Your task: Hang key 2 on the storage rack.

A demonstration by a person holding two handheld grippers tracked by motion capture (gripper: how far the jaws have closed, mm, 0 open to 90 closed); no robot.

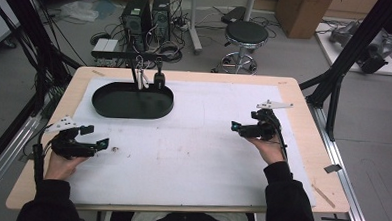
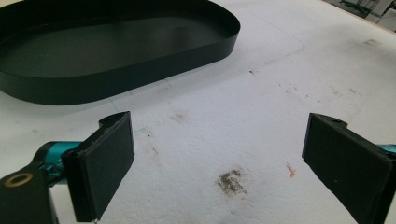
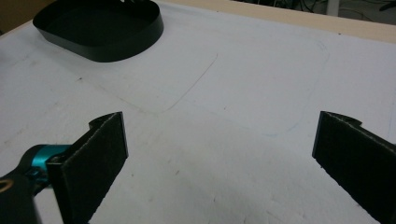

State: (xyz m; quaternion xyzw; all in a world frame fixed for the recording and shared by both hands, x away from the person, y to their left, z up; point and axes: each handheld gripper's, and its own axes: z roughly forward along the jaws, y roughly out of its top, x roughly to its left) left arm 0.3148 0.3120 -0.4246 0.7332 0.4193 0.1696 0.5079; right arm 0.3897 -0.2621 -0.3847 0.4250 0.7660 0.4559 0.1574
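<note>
A black oval tray point(image 1: 99, 106) sits empty at the back left of the white mat point(image 1: 197, 150). My left gripper point(image 1: 95, 137) rests low near the mat's left edge, held in a hand, jaws wide apart and pointing right. In the left gripper view its open gripper point(image 2: 219, 154) holds nothing, with the tray point(image 2: 140, 77) just beyond. My right gripper point(image 1: 238, 127) is at the mat's right side and points left. In the right gripper view this gripper point(image 3: 219, 154) is open over bare mat, and the tray point(image 3: 116, 46) lies far off at the upper left.
A small dark stand point(image 1: 140, 73) with hanging items rises behind the tray. A dirt smudge point(image 2: 230, 181) marks the mat between the left jaws. Black frame posts point(image 1: 335, 86) flank the table. A stool point(image 1: 245, 35) and computer towers point(image 1: 145, 18) stand on the floor beyond.
</note>
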